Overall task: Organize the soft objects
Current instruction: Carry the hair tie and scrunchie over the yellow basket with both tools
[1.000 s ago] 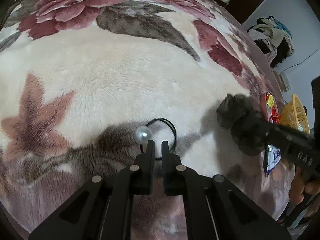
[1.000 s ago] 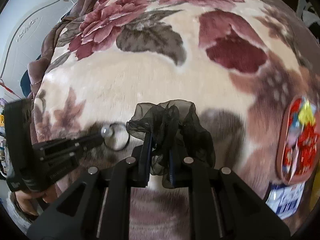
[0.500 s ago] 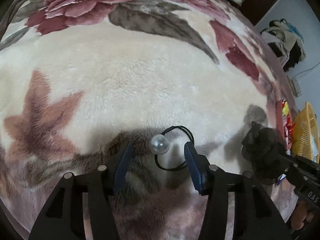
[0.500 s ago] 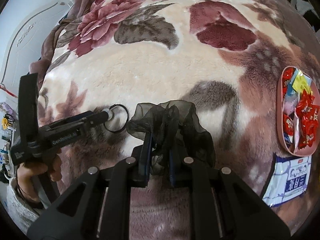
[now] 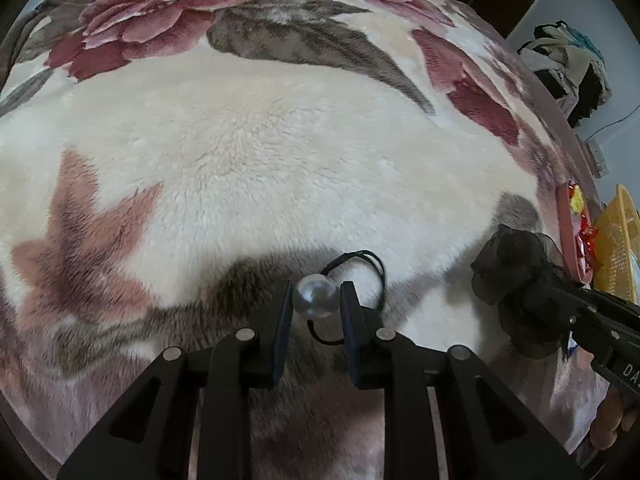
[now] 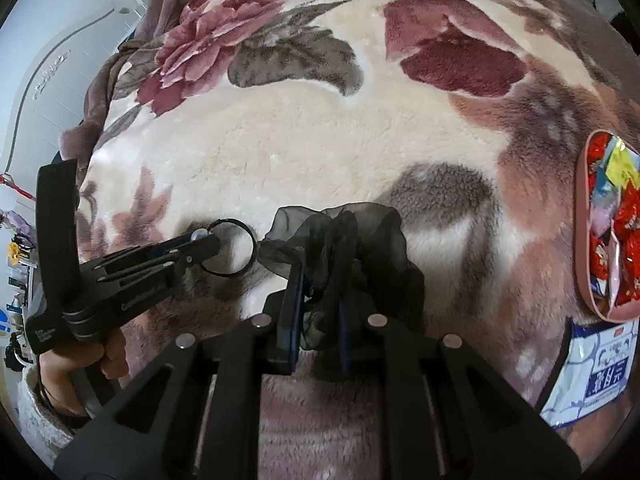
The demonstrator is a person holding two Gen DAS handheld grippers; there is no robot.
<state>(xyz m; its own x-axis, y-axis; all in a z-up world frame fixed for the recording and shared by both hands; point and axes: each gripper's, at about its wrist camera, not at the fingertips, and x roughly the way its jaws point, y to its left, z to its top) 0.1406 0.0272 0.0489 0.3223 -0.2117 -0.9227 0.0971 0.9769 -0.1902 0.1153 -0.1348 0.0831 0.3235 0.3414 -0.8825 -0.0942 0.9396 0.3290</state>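
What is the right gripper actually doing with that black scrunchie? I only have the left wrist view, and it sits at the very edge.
Observer: The right gripper is shut on the black scrunchie, with the mesh bunched between both fingers.
Operator: Anything beside the pink tray? I see only a sliver of it.
Observer: Yes. A blue and white packet lies right against the near end of the pink tray.
Operator: How close is the scrunchie to the hair tie?
Observer: In the right wrist view its edge sits right beside the loop of the hair tie. I cannot tell if they touch.
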